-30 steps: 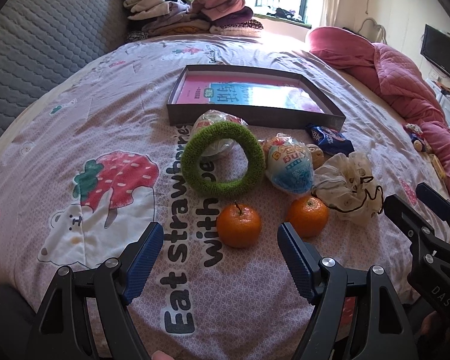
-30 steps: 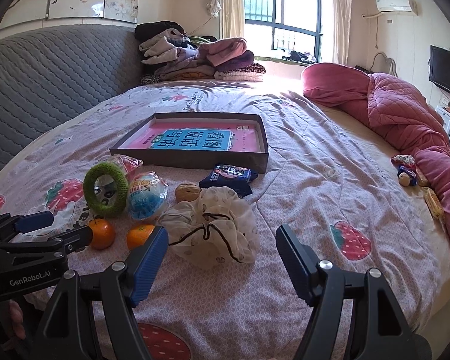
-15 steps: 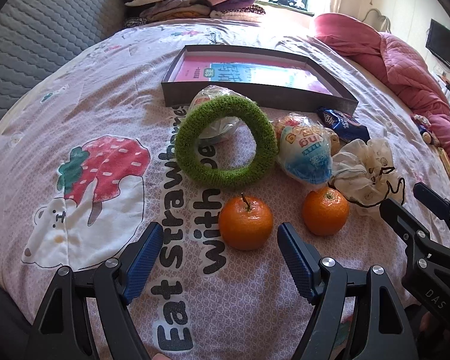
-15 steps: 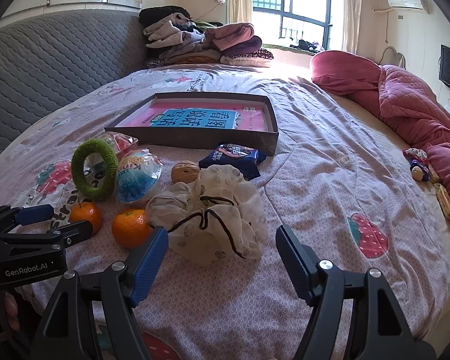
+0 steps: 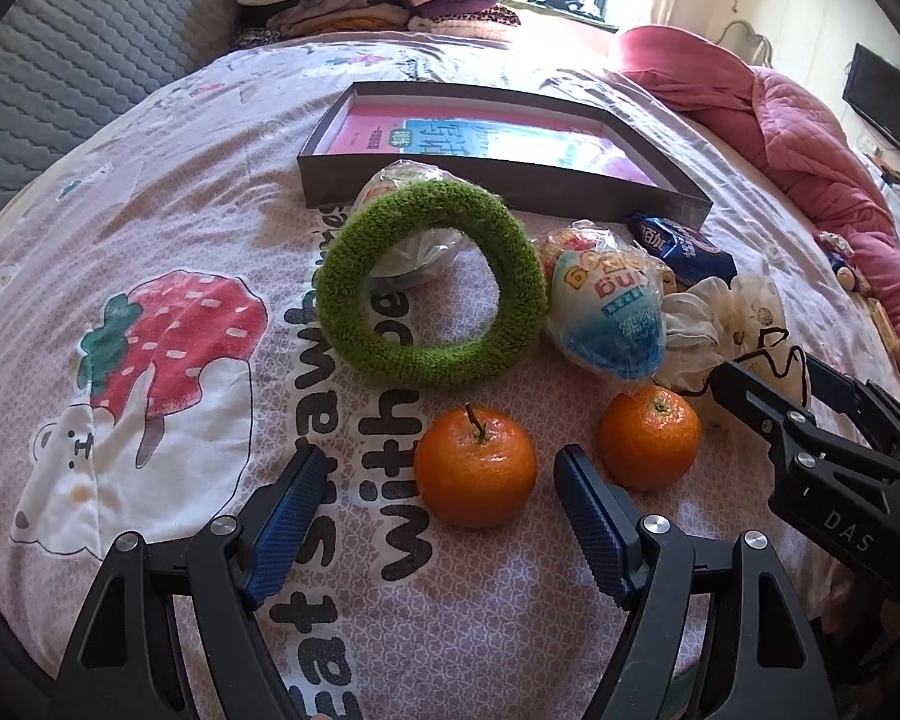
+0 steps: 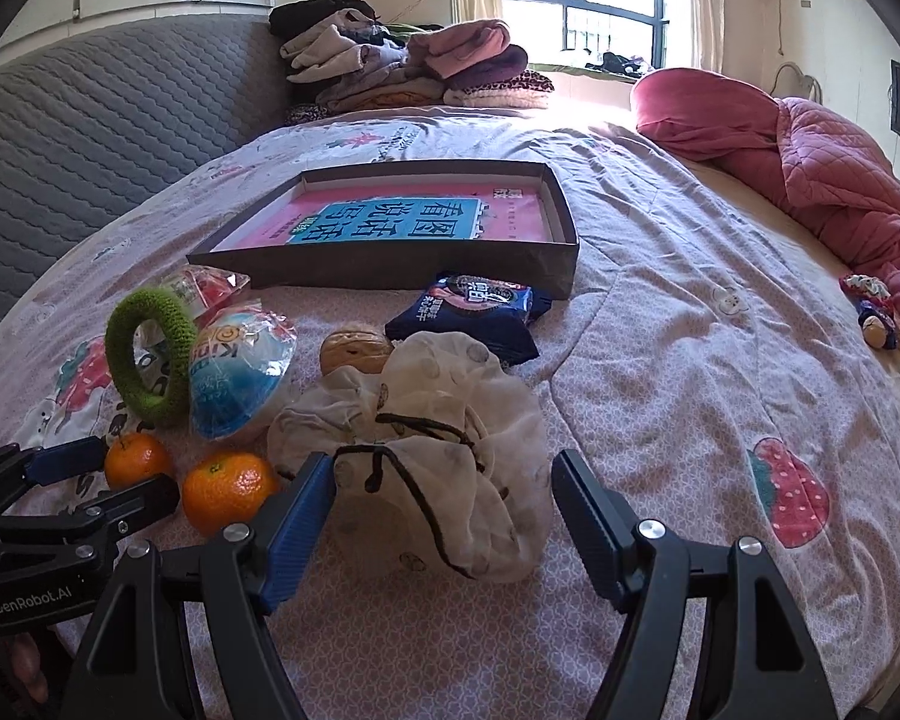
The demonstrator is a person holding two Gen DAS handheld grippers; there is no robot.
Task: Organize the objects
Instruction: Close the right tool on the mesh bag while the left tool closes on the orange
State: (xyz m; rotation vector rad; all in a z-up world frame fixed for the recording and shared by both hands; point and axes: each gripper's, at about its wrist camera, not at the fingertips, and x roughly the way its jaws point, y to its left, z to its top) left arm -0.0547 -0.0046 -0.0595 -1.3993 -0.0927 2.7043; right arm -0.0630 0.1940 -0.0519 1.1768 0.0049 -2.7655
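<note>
Our left claw (image 5: pixel 432 501) gapes around the nearer orange (image 5: pixel 475 467) at lower centre; we should centre it before squeezing gently. Our right claw (image 6: pixel 441 507), likewise spread, frames the drawstring pouch (image 6: pixel 426 456), bound for the box (image 6: pixel 390 264).

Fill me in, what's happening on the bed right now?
A person holds two handheld grippers over a bedspread strewn with small items; nothing is gripped yet. The left gripper is open, lined up on the nearer orange. The right gripper is open, poised at the white drawstring pouch. A second orange, a green ring, snack packets and a blue biscuit pack lie loose in front of the shallow dark box, which holds only a pink-and-blue book.
</note>
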